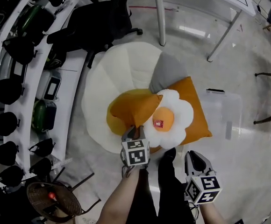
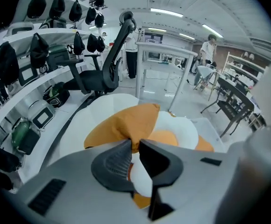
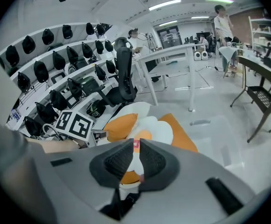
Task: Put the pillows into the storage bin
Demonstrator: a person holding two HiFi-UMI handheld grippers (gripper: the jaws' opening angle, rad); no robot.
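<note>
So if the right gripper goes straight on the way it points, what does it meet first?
Most likely the egg pillow: the right gripper has its jaws lined up on the pillow's red tag, with nothing seen in between. Depth is unclear, so I can't say how soon.

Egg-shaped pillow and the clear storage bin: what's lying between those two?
An orange pillow, partly under the egg pillow, fills that stretch up to the storage bin. The head view shows it.

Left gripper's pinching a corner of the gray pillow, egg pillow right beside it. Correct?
Wrong pillow. The left gripper pinches a corner of the orange pillow, not the gray pillow; the left gripper view shows orange fabric between its jaws. The egg pillow is right beside it.
</note>
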